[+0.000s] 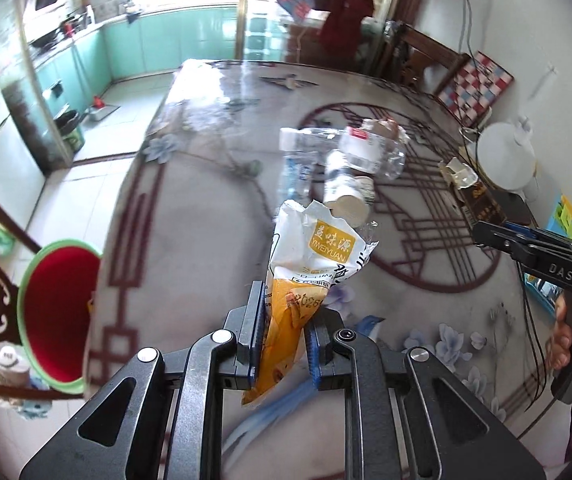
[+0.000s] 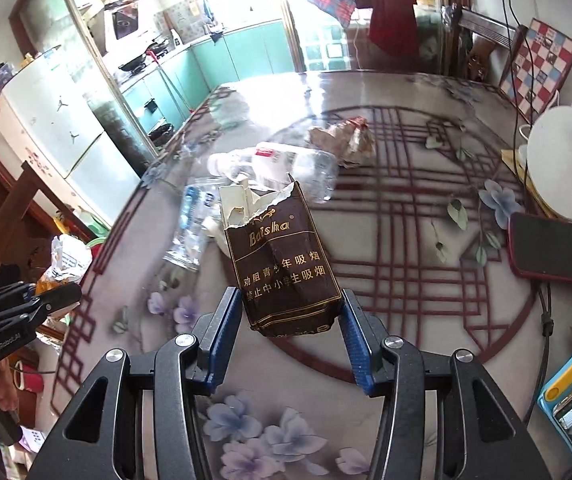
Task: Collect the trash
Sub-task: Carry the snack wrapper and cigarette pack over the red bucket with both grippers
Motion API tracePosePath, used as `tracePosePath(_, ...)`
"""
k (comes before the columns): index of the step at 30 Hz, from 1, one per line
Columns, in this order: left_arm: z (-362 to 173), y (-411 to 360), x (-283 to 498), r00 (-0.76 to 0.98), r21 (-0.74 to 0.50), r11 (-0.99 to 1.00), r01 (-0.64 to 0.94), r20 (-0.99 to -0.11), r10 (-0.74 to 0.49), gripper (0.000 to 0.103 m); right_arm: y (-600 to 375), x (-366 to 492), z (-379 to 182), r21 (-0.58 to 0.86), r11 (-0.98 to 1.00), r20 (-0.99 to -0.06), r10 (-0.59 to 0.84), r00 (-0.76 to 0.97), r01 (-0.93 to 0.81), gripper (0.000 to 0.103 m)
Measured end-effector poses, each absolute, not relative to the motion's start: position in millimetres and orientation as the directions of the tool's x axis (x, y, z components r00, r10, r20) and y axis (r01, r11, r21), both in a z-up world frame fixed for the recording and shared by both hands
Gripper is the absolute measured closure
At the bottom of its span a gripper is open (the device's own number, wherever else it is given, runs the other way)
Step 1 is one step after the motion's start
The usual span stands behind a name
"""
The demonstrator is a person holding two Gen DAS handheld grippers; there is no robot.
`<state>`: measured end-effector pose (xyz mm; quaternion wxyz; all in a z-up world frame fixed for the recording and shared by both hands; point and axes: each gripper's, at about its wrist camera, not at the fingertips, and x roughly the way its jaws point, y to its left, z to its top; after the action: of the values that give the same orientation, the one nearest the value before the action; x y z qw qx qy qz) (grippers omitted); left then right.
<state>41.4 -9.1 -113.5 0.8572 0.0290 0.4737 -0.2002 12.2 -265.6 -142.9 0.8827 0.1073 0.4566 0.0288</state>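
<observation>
The left tongs [image 1: 284, 334] pinch an orange-and-white wrapper [image 1: 310, 264] over the bench [image 1: 190, 248], near its bin-side [image 1: 56, 312] edge. The right tongs [image 2: 292, 334] clamp a torn brown pack [image 2: 286, 264], just this side of the bottles [image 2: 286, 164].

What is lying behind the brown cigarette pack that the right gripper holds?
Behind the cigarette pack lie two clear plastic bottles and crumpled paper on the table. The pack hides part of one bottle.

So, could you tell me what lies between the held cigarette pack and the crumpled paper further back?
In the right wrist view, a clear plastic bottle lies between the cigarette pack and the crumpled paper.
</observation>
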Motion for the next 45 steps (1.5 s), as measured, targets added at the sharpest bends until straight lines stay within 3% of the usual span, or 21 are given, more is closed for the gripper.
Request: tracePosePath(45,-152,236,83,0.474,-0.129,0.982,0.134,-0.862,-0.178,0.085,-6,63,-129,0.203,0.965,-0.796,0.263,0.546,-0.168,0.055)
